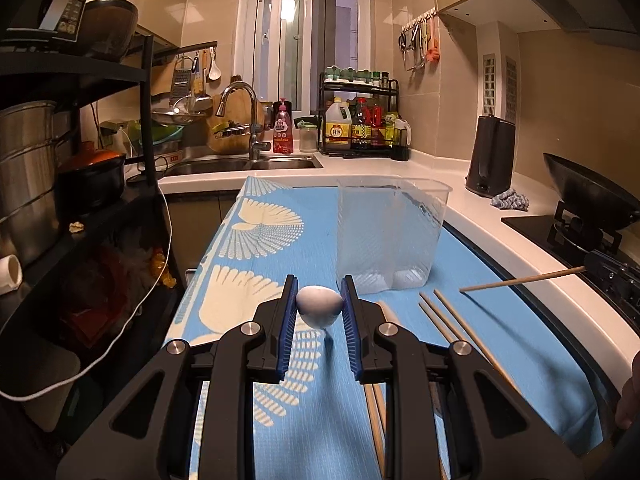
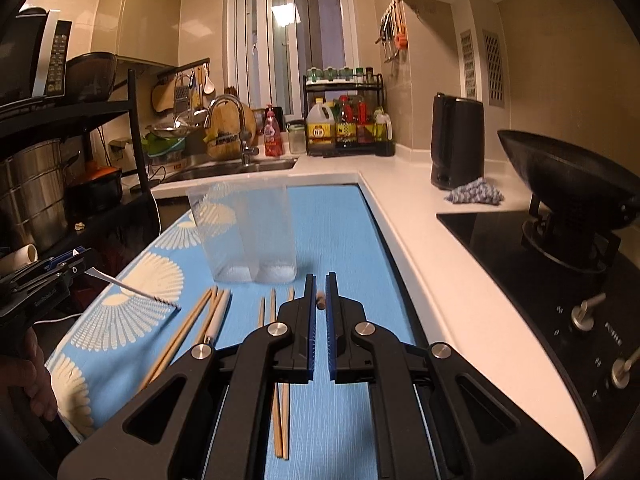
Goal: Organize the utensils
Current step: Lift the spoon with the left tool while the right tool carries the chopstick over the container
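My left gripper point(image 1: 319, 306) is shut on a white spoon point(image 1: 319, 307), bowl end between the pads, held above the blue patterned cloth point(image 1: 280, 248). In the right wrist view the left gripper point(image 2: 76, 260) is at the left with the spoon's handle point(image 2: 132, 290) sticking out. My right gripper point(image 2: 320, 300) is shut on a wooden chopstick point(image 2: 320, 301), seen end-on; it shows in the left wrist view point(image 1: 520, 279) pointing left. A clear plastic container point(image 1: 390, 236), point(image 2: 246, 236) stands upright on the cloth. Several chopsticks point(image 2: 280, 400), point(image 1: 460, 324) lie before it.
White counter point(image 2: 420, 220) runs along the right with a stove point(image 2: 540, 264), black wok point(image 2: 568, 176), dark kettle point(image 2: 456, 140) and a rag point(image 2: 476, 192). Sink and faucet point(image 1: 240, 120) at the back. A black shelf with pots point(image 1: 40, 160) stands at the left.
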A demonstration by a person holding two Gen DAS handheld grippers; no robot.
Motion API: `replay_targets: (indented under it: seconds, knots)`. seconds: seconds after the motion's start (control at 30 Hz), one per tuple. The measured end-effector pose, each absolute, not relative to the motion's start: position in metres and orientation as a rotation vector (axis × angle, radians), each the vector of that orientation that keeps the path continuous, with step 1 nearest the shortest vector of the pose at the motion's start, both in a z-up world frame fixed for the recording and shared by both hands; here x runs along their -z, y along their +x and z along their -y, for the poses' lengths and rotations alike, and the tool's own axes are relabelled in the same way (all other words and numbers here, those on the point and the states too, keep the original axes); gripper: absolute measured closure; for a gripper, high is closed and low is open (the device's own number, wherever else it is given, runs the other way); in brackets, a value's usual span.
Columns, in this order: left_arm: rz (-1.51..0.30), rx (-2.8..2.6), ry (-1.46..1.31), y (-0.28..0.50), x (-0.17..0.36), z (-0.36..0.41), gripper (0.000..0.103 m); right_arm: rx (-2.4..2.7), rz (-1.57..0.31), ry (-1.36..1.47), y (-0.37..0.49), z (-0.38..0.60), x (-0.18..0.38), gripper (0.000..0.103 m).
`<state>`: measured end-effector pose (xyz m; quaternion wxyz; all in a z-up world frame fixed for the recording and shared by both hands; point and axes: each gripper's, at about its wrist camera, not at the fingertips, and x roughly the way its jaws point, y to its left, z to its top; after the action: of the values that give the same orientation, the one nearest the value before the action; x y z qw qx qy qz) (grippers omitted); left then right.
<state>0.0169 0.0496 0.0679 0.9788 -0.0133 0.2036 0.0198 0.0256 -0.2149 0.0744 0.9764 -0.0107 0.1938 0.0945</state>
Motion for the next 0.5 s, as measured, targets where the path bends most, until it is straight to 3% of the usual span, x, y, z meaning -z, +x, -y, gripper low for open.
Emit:
replay_targets:
  seconds: [0.5]
  knots:
    - [-0.440,0.008,-0.024,0.038,-0.101,-0.056,0.081,-0.230,-0.397,0.012,0.055,0.210,-0.121,0.098]
